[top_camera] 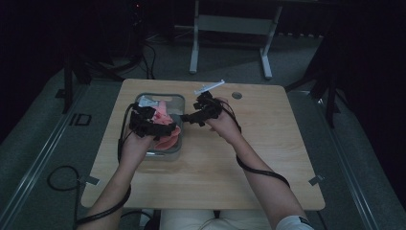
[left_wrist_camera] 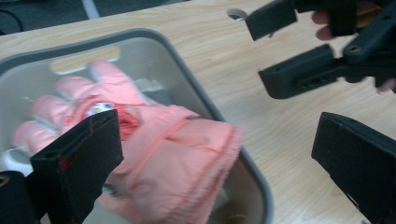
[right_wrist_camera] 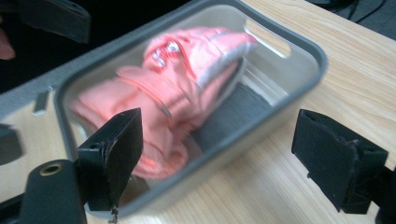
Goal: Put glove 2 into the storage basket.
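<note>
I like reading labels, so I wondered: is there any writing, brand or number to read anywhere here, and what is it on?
No text can be read.
The pink glove in the grey bin has a small white patch near the fingers, too blurred to read.
The white strip on the table is too small to show any print.

High view: fixed above the person's side, facing forward and down over the whole surface (top_camera: 268, 143), far off. Both gripper views ride close, each looking along its own jaws; all three share the tray (top_camera: 179, 99) (left_wrist_camera: 205, 100) (right_wrist_camera: 299, 42) with the pink glove (top_camera: 163, 112) (left_wrist_camera: 177, 154) (right_wrist_camera: 187, 70)
</note>
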